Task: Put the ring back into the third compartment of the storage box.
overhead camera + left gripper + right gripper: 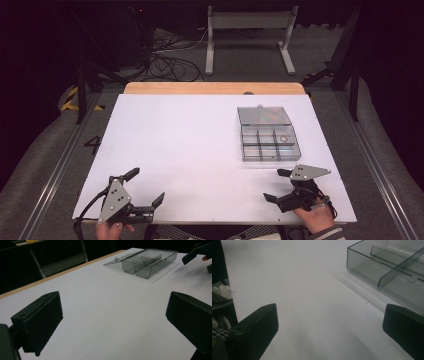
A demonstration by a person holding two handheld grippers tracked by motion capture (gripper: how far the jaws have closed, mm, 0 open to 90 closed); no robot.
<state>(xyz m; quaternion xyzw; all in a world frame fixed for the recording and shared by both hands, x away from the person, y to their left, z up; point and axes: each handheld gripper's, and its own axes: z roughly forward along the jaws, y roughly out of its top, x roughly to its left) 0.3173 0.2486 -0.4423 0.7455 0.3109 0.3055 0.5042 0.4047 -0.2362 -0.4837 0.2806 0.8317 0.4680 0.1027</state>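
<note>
A dark room with cables on the floor and a grey metal stand (249,35) surrounds a white bench (190,145) with a wooden strip along its far edge. On the bench's far right part lies a smoky clear plastic organiser box (269,142), its lid (264,115) folded flat open behind it. The box is split into small compartments; one on the right holds a small ring-like thing (284,139), too small to identify. The left gripper (145,187) hovers at the near left corner, jaws spread wide, well apart from the box. The right gripper (278,185) sits at the near right, jaws also wide and holding nothing, the box near ahead of them.
</note>
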